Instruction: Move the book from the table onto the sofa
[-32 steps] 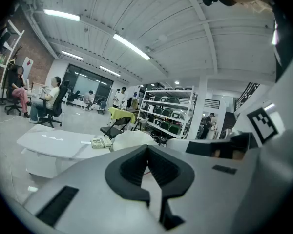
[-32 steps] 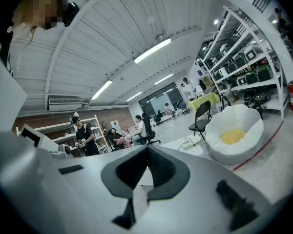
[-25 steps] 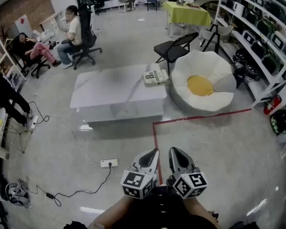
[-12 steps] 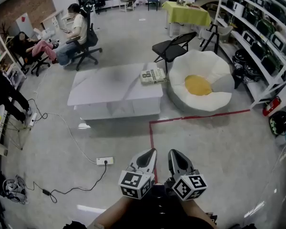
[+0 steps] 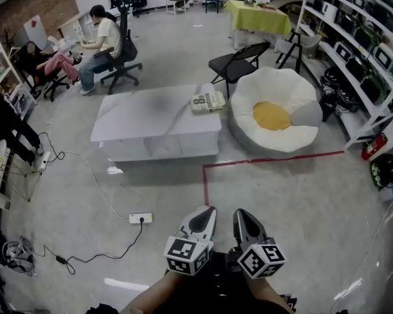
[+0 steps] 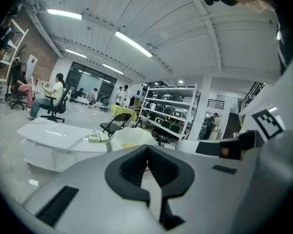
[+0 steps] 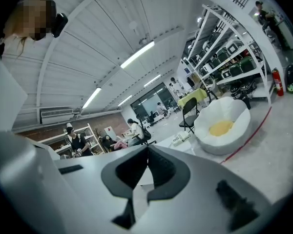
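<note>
Well, both of my tongs are pressed together, and neither pair pinches anything. The left tongs (image 5: 208, 212) and the right tongs (image 5: 240, 214) hang side by side low in the head view, just in front of my body and above the grey floor. The book (image 5: 207, 102) lies flat on the far right corner of the white counter (image 5: 144, 120), well apart from both tongs. Just beside that corner sits the sofa (image 5: 273, 118), a round white beanbag with a yellow middle, not touching the book. A black folding chair (image 5: 239, 63) stands behind them. A red tape line (image 5: 268, 160) on the floor runs between me and the sofa, and a power strip (image 5: 141, 218) lies to my left.
</note>
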